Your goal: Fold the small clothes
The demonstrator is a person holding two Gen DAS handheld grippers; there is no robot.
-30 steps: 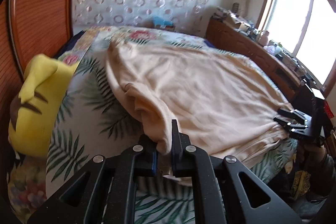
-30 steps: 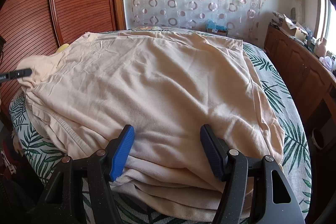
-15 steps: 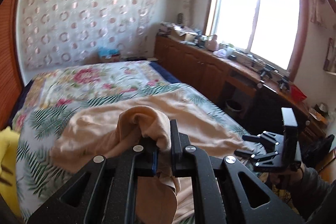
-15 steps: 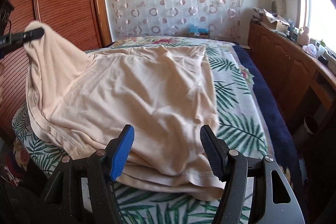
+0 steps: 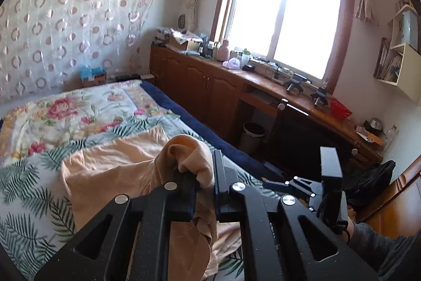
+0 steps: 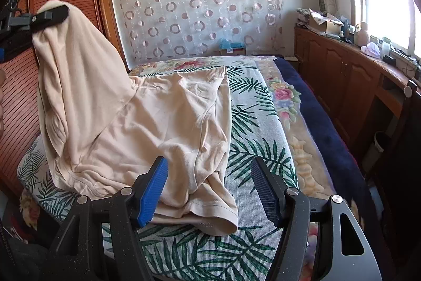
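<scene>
Right wrist view: peach garment [image 6: 163,123], creased, one corner lifted off bed [image 6: 263,123], pinched by left gripper [image 6: 50,16]. Right gripper [image 6: 210,191] spread, straddling bunched hem.

Peach-beige garment [image 6: 163,117], soft knit, possibly T-shirt. One bunched edge lifted high at left, cloth draping down in folds; rest spread wrinkled on leaf-print bedspread [image 6: 252,138]. Hemmed end, likely sleeve, flat near front edge.

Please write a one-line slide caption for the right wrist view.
Left gripper lifts one edge of a beige garment off the leaf-print bed cover; right gripper waits open.
</scene>
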